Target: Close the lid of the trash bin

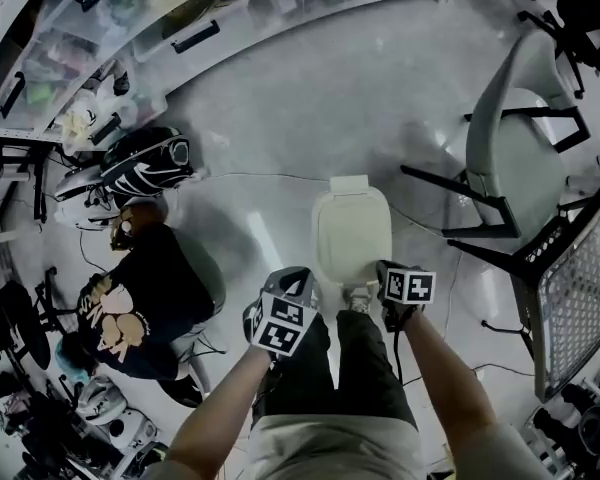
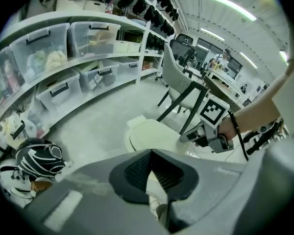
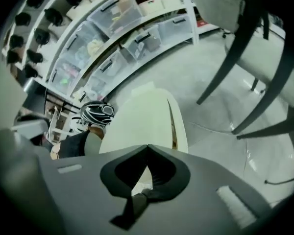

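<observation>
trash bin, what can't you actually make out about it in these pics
- Inside of the trash bin: every view, covered by its lid.
- Whether the lid sits fully down: right gripper view shows a dark slit along its right edge, too thin to judge.
- Bin's lower front and any pedal: head view, hidden by the person's legs; left gripper view, blocked by the left gripper and its own body.

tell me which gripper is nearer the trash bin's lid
The right gripper: its tip sits right at the edge of the cream trash bin lid, while the left gripper hangs a little farther back.
</observation>
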### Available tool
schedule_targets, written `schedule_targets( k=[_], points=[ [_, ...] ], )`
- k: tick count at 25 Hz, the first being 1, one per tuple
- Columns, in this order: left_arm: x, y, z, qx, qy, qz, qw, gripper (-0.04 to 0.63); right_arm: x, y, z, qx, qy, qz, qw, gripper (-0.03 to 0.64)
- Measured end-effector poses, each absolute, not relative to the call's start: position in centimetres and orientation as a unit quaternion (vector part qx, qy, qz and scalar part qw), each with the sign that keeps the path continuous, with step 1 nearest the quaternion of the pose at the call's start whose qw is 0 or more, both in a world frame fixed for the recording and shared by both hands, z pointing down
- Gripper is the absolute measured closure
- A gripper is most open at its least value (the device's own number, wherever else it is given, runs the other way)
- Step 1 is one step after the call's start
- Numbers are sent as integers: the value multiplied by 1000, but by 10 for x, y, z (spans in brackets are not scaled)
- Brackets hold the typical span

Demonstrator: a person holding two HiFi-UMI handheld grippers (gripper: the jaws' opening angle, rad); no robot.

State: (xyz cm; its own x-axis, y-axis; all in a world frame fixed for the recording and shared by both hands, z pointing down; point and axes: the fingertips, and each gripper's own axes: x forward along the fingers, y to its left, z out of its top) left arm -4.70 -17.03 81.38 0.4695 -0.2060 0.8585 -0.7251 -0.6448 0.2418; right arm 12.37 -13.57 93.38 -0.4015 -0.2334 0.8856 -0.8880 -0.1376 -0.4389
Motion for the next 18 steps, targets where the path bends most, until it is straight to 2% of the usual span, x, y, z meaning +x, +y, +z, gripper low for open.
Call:
schedule_targets(
  k=[4, 11, 14, 18],
  points=[
    [-54, -156, 848, 788, -280, 438, 329, 594, 119, -125, 965, 473, -576, 604, 282, 612],
    [-56, -147, 871, 780, -274, 455, 330, 594, 119, -119, 1001, 422, -603, 547, 398, 597],
    [-57, -142, 872, 780, -266, 463, 327, 594, 117, -118, 1001, 411, -615, 550, 388, 594],
    [-53, -138, 867, 785, -263, 461, 320, 594, 117, -116, 1003, 409, -623, 528, 407, 589]
  ],
)
